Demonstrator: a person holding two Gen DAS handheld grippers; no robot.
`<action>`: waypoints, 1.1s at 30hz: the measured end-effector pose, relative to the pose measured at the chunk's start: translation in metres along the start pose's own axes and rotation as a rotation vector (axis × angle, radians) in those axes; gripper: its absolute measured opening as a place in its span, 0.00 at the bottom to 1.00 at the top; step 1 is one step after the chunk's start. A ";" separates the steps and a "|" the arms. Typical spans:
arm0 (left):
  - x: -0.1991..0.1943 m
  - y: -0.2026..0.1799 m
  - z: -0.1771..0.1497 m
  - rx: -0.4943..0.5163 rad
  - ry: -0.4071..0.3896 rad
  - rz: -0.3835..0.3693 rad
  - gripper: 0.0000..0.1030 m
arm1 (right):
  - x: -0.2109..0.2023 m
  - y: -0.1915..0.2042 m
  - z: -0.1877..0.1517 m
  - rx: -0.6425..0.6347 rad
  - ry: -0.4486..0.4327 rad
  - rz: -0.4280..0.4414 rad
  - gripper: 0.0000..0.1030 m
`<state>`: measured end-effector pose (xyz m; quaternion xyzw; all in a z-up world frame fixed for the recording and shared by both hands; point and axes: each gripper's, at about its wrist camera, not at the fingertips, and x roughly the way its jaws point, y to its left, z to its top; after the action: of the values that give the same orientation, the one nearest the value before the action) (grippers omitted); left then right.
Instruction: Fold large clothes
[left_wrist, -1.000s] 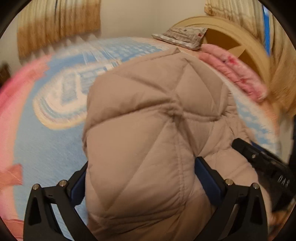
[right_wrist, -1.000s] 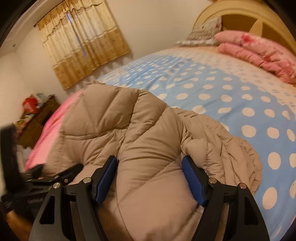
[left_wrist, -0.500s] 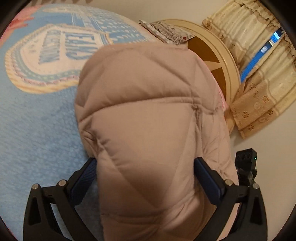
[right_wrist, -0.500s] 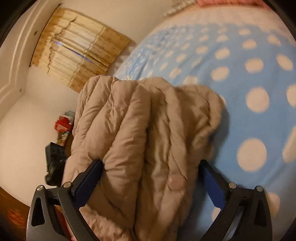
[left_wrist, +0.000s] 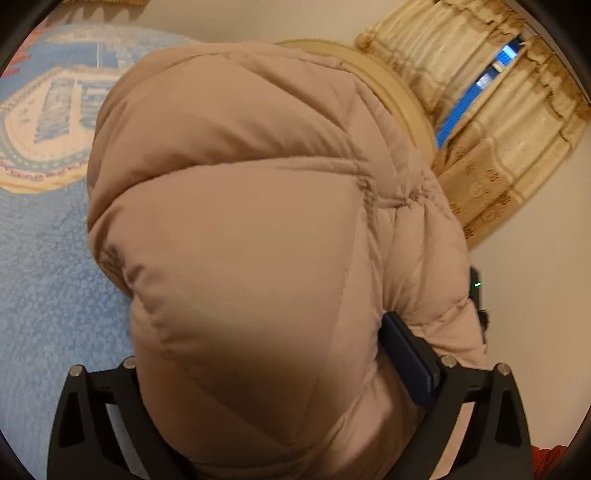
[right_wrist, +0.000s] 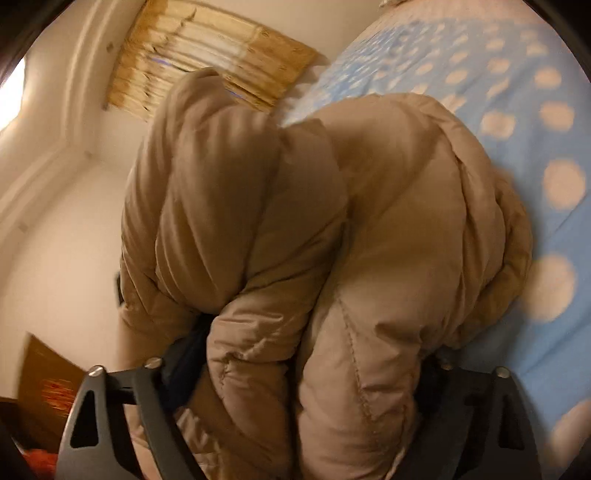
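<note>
Left wrist view: left gripper (left_wrist: 258, 354) has a fat wad of the beige quilted puffer jacket (left_wrist: 240, 206) between its jaws; blue pad (left_wrist: 406, 362) at 4 o'clock presses into the fabric, the other pad is buried. Jaws wide but clamped on the bulk, and they have just been closing a little on it. The jacket bulges toward 12 o'clock, hiding most of the blue fleece bedspread (left_wrist: 48, 288) at 9 o'clock; tan headboard (left_wrist: 410, 96) and cream curtain (left_wrist: 517, 110) at 1–2 o'clock.

Right wrist view: right gripper (right_wrist: 306, 384) likewise stuffed with the jacket (right_wrist: 388, 229), two padded rolls between wide jaws that have just been closing; both pads mostly buried. Blue polka-dot sheet (right_wrist: 554, 122) at 2–3 o'clock, blurred curtain (right_wrist: 221, 59) at 11.

Step, judged: carrying a bunched half over to make a fold, jacket held over the bed. Next move likely needs both grippers lowering together, laying the fold flat before letting go; puffy fill may spring back.

Pose: both grippers angled down, frames look rolled sideways.
</note>
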<state>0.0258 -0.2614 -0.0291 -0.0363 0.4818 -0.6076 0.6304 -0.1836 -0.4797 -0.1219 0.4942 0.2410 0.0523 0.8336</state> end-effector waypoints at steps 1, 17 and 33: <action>-0.008 -0.007 -0.004 0.007 -0.014 0.002 0.92 | -0.002 0.000 -0.005 0.025 -0.013 0.035 0.75; -0.104 -0.056 -0.035 0.008 -0.229 0.204 0.88 | 0.034 0.085 -0.054 0.009 0.066 0.337 0.71; -0.217 0.002 -0.095 -0.212 -0.425 0.502 0.88 | 0.215 0.188 -0.121 -0.059 0.423 0.472 0.71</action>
<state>0.0097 -0.0358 0.0409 -0.1077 0.3940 -0.3590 0.8392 -0.0214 -0.2177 -0.0855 0.4902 0.2861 0.3530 0.7438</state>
